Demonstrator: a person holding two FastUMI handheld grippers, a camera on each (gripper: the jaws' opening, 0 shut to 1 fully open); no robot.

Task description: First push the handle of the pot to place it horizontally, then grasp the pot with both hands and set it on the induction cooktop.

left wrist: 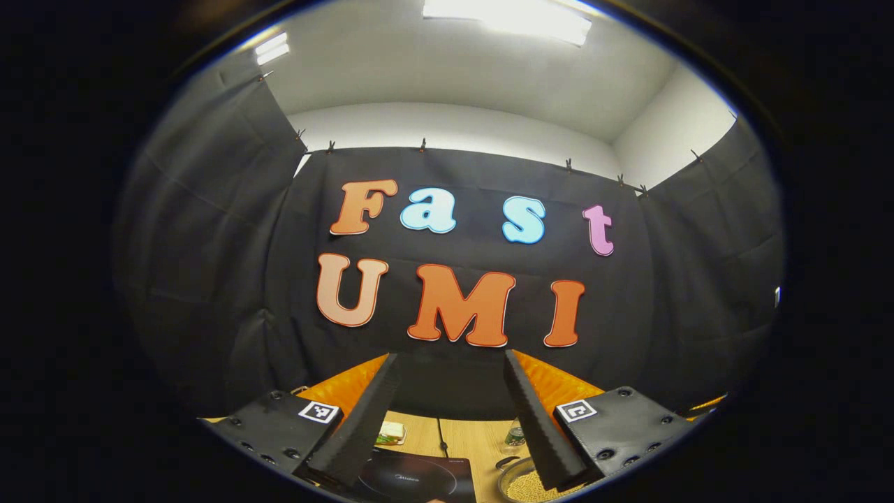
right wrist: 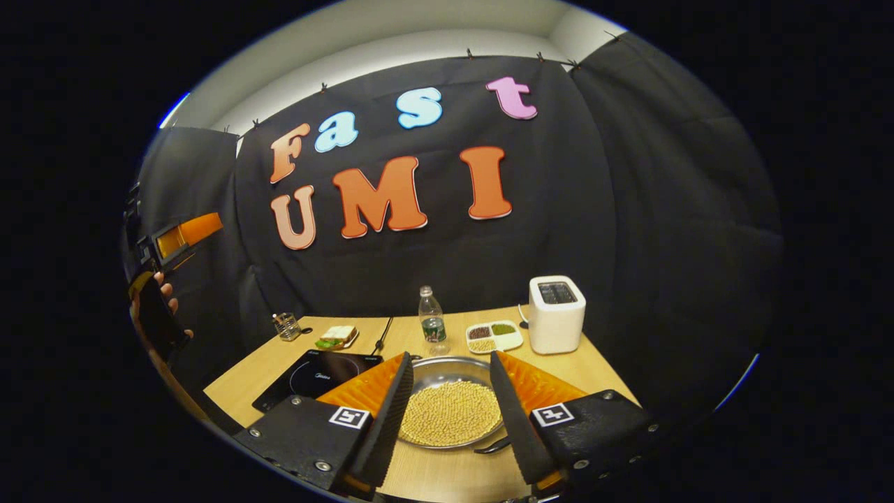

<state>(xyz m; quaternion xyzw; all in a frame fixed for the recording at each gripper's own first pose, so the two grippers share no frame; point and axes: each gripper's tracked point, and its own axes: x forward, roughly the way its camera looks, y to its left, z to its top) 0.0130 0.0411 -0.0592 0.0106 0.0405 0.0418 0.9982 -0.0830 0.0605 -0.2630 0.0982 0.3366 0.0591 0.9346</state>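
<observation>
In the right gripper view, the right gripper point(right wrist: 447, 412) hangs just above the near edge of the counter point(right wrist: 614, 381), its fingers spread wide and grasping nothing. Between them, farther off, sits the pot point(right wrist: 450, 412), a shallow metal pan full of pale beans, resting on the counter just right of the induction cooktop point(right wrist: 314, 377). A dark handle point(right wrist: 492, 445) pokes out at its near right rim. Behind stand a water bottle point(right wrist: 431, 318), a divided dish point(right wrist: 494, 336), a white toaster point(right wrist: 557, 314), a sandwich plate point(right wrist: 336, 337) and a small glass point(right wrist: 286, 325). In the left gripper view, the left gripper point(left wrist: 450, 423) is raised, fingers released and apart.
</observation>
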